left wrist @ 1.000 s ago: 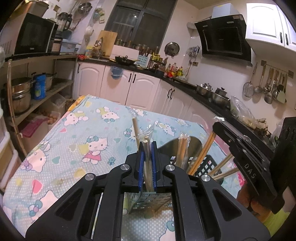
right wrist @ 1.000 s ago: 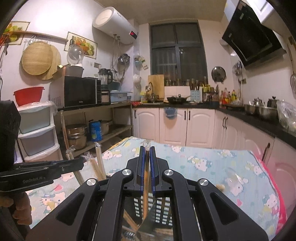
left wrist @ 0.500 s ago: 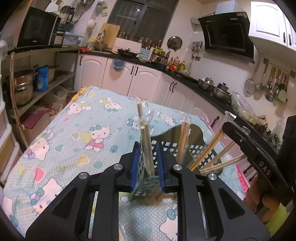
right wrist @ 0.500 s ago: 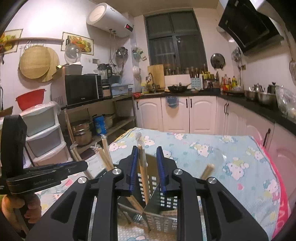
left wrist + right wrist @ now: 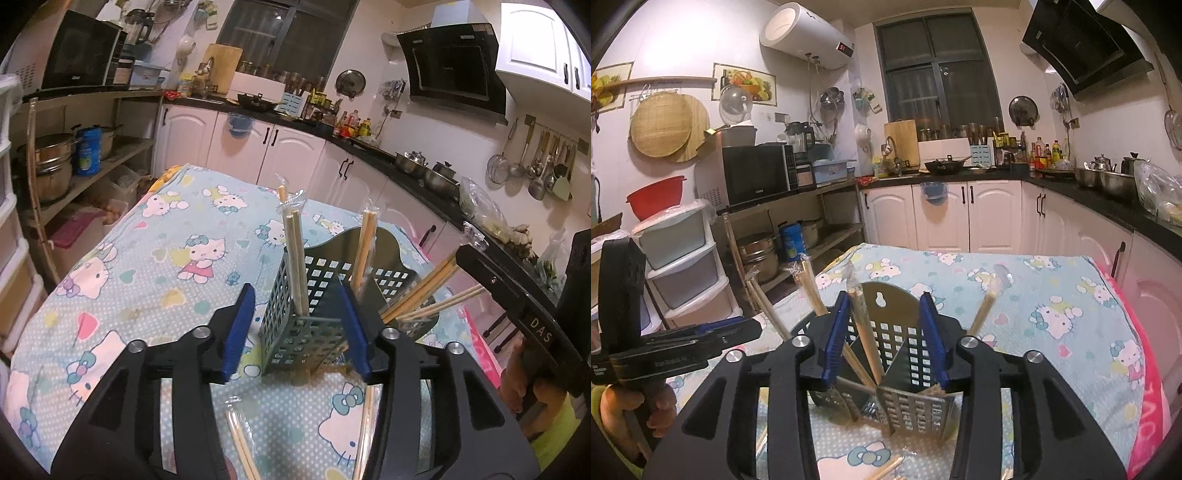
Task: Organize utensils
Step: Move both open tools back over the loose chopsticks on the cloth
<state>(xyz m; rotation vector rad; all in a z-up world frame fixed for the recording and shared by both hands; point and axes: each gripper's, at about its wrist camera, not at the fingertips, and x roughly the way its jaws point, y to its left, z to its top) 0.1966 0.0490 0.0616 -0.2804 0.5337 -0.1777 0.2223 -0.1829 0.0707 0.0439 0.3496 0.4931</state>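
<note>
A dark perforated utensil basket (image 5: 306,332) (image 5: 916,402) stands on the table. Several wrapped chopstick pairs stick up out of it. My left gripper (image 5: 297,295) sits just in front of the basket with its jaws opening. One upright wrapped pair (image 5: 295,251) stands in the basket between the blue pads, untouched. My right gripper (image 5: 884,299) faces the basket from the other side, its jaws opening too. A wrapped pair (image 5: 864,332) leans in the basket between its pads, free of them. More pairs lean out sideways (image 5: 424,291) (image 5: 812,291).
A cartoon-cat cloth (image 5: 166,258) covers the table. Loose wrapped chopsticks (image 5: 240,450) (image 5: 886,469) lie on it near the cameras. White cabinets and a black counter run behind and to the right. Shelves with pots and plastic drawers stand to the left.
Both grippers were shut on wrapped chopsticks over the basket. Their jaws have spread and let go. Both have drawn back a little, and the chopsticks now stand in the basket.
</note>
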